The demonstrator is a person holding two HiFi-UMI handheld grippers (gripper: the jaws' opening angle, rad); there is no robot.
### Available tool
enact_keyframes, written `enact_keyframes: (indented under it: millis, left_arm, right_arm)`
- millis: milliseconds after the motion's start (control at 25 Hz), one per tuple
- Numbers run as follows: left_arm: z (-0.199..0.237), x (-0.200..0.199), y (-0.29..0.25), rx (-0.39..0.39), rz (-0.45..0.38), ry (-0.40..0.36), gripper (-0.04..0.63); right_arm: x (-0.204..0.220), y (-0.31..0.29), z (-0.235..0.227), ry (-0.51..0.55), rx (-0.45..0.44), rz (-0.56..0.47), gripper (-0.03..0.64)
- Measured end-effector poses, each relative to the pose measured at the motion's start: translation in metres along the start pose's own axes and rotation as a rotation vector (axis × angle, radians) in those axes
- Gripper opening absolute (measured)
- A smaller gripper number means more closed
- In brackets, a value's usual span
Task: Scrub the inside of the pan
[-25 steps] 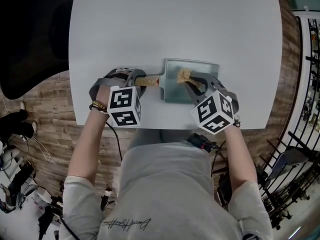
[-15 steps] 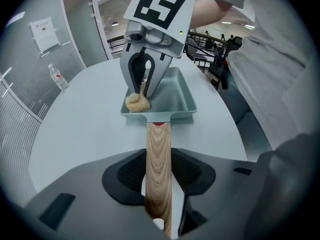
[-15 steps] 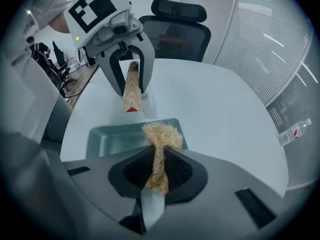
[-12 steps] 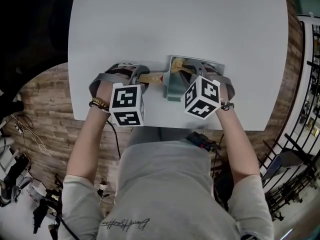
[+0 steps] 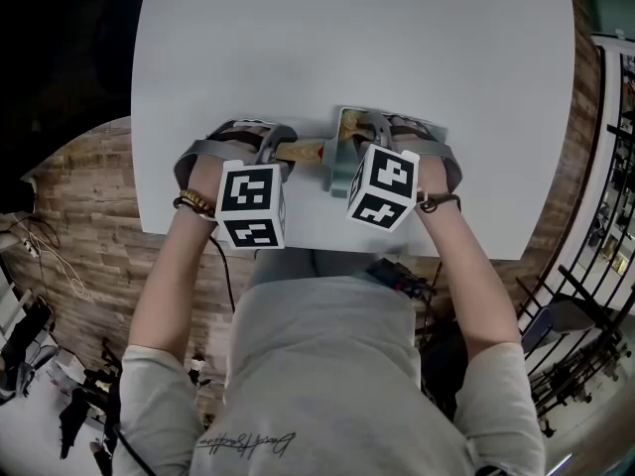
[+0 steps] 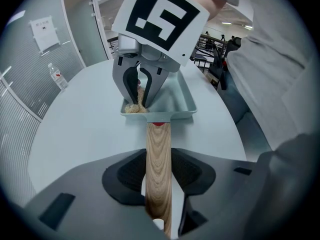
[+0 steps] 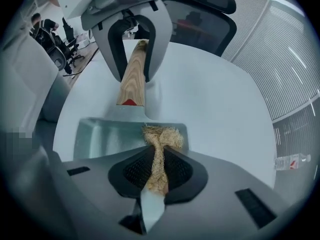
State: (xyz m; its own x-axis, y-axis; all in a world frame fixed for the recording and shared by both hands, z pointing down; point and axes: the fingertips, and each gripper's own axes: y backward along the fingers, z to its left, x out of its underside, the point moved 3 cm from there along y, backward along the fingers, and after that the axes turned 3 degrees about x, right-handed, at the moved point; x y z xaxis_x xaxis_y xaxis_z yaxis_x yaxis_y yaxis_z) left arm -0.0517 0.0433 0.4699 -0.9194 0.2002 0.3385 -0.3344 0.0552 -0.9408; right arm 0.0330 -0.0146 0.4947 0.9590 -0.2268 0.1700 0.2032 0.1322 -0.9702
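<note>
Scene: a person seated at a grey desk point(image 5: 347, 38), seen from above, with a gripper in each hand.
Pan: a shallow rectangular pan point(image 5: 335, 172) sits near the middle of the desk's near edge.
Long axis: its wooden handle point(image 6: 159, 174) runs along that near edge and points to the person's left.
Left gripper: the left gripper point(image 6: 159, 184) points steeply down, its fingers point(image 6: 127, 174) clamped on the handle to hold the pan.
Right gripper: the right gripper point(image 7: 157, 171) also points steeply down over the pan, its fingers point(image 7: 135, 171) clamped on a straw-coloured fibrous scrubber point(image 7: 162, 136).
Key relation: the scrubber's tuft touches the inside of the pan at the handle end, in the corner toward the desk's far edge. Nearly all the pan floor therefore lies to the right of it and toward the person.
Nearer hand: only the right gripper reaches the inside, while the left stays out at the handle.
Judged step: scrubbing looks under way. The next stroke probably drags the tuft away from the handle along the floor, with the left grip resisting any slide.
</note>
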Motion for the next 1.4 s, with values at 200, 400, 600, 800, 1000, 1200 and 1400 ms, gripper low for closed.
enact_keyframes:
  millis: [200,400,600,800,1000,1200,1400]
  left_arm:
    - [0.001,0.001,-0.001,-0.001,0.002,0.015,0.16]
    - [0.001,0.0,0.0,-0.003,0.006,0.023,0.16]
    - [0.003,0.0,-0.001,-0.009,0.011,0.025,0.16]
    - [0.004,0.001,-0.003,-0.014,0.016,0.032,0.161]
    - [0.007,0.002,-0.004,-0.022,0.028,0.032,0.161]
    - [0.006,-0.001,-0.003,-0.018,0.035,0.014,0.16]
    - [0.005,0.0,-0.003,-0.016,0.042,0.0,0.16]
  right_arm:
    - [-0.001,0.0,0.007,0.056,0.016,0.031,0.067]
    - [-0.002,0.005,0.029,0.102,-0.029,0.061,0.067]
    - [-0.001,0.01,0.053,0.089,-0.144,0.076,0.067]
    - [-0.001,0.013,0.078,0.037,-0.386,0.094,0.067]
    - [-0.002,0.014,0.082,-0.004,-0.486,0.087,0.067]
    - [0.004,0.018,0.081,-0.042,-0.4,0.034,0.067]
    - [0.008,0.014,0.066,-0.067,-0.27,0.044,0.067]
